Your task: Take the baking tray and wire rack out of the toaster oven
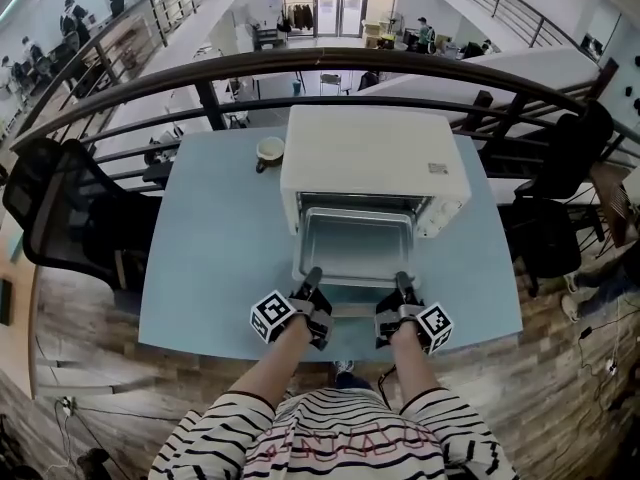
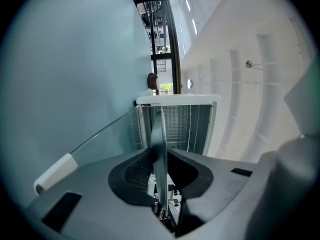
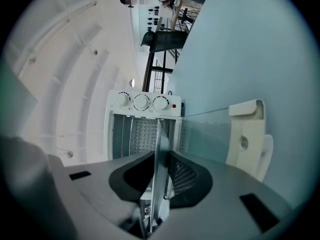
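Note:
A white toaster oven stands on the light blue table with its glass door folded down. The metal baking tray sticks halfway out of the oven mouth. My left gripper is shut on the tray's near rim at the left, and my right gripper is shut on the same rim at the right. In the left gripper view the tray shows edge-on, clamped between the pads. The right gripper view shows the tray likewise pinched, below the oven's knobs. Thin wires show inside the oven cavity; the rack itself I cannot make out.
A mug sits on the table left of the oven. The door's white handle lies just under the tray, between my grippers. A black railing runs behind the table, with black chairs at both sides.

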Tool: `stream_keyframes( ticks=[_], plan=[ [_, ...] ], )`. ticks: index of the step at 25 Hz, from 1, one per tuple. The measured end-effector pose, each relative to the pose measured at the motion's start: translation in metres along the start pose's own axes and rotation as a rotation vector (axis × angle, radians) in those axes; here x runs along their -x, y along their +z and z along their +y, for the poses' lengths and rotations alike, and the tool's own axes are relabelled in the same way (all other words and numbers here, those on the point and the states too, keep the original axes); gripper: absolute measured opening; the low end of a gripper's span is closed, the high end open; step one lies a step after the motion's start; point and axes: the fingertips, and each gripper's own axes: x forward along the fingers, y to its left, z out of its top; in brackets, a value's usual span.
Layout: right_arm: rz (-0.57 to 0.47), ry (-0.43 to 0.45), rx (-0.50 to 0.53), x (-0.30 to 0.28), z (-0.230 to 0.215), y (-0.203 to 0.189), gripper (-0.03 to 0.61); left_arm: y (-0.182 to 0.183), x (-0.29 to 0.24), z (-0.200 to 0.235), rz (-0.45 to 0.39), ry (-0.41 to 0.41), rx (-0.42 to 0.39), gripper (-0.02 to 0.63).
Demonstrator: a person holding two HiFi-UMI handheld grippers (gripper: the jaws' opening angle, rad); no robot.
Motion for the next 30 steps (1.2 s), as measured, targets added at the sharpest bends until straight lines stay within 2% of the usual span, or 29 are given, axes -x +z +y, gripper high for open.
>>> stream_keyframes(
  ticks=[10,16,23,30],
  plan=[
    [-0.054,-0.010,-0.020,0.045,-0.005,-0.016,0.084,-0.010,0.035,-0.001,0.055,-0.016,0.002,0.094],
    [-0.071,-0.008,-0.015,0.076,-0.008,-0.044,0.081,-0.008,0.075,0.012,0.081,-0.011,0.027,0.094],
    [-0.052,0.009,-0.013,0.100,-0.005,-0.104,0.081,0.024,0.133,0.016,0.074,-0.026,0.015,0.094],
    [0.049,0.014,-0.010,0.110,-0.006,-0.186,0.081,0.078,0.198,0.022,0.019,-0.037,-0.025,0.094]
  ],
)
